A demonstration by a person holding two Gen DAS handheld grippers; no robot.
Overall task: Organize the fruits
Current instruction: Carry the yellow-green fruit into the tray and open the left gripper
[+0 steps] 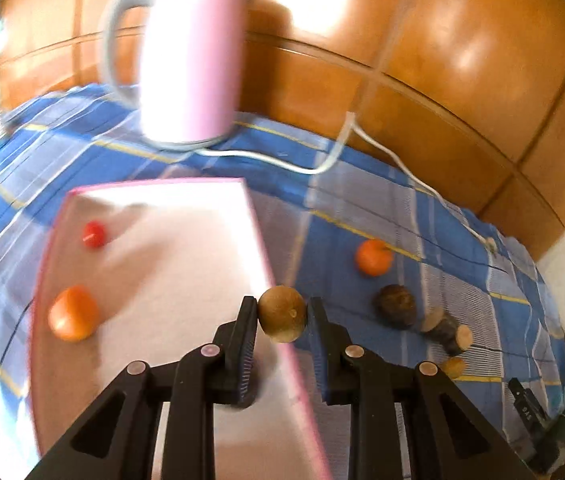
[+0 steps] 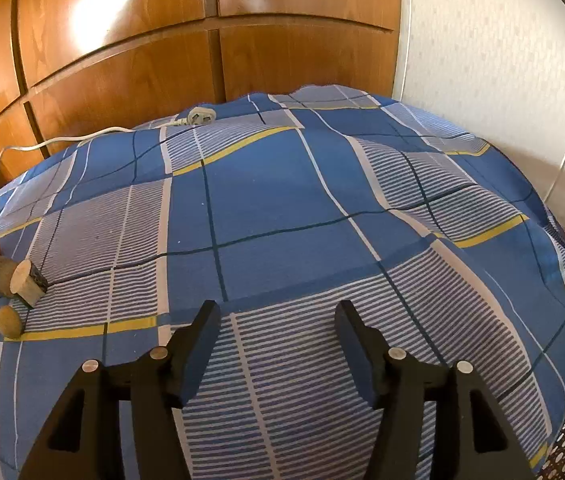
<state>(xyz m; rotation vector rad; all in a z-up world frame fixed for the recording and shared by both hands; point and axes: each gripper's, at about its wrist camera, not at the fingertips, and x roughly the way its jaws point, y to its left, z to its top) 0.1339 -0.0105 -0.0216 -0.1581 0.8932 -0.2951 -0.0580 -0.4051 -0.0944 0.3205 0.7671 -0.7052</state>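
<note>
Left wrist view shows the left claw (image 1: pixel 282 314) pinching a small round brown fruit (image 1: pixel 282 314) between its two black fingers (image 1: pixel 247 316), both pads pressed against the fruit's sides, right above the pink-edged rim of a white tray (image 1: pixel 186 248). Inside the tray lie a small red tomato (image 1: pixel 94 234) and an orange fruit (image 1: pixel 73 313), well apart from each other. On the blue checked bedsheet (image 1: pixel 322 208) beside the tray sit another orange fruit (image 1: pixel 373 257), a dark brown round fruit (image 1: pixel 396 305), a short cut log piece (image 1: pixel 447 330) touching it, and a small tan fruit (image 1: pixel 453 367) near the log. A pink kettle (image 1: pixel 192 60) stands beyond the tray, its white cord (image 1: pixel 362 140) trailing across the sheet. Some writing on a black device (image 1: pixel 526 402) at the lower right is too small to read. Right wrist view shows the right claw (image 2: pixel 278 316) spread apart over the bedsheet, holding nothing and touching nothing, with the same loose fruits and log clustered at the far left edge.
</note>
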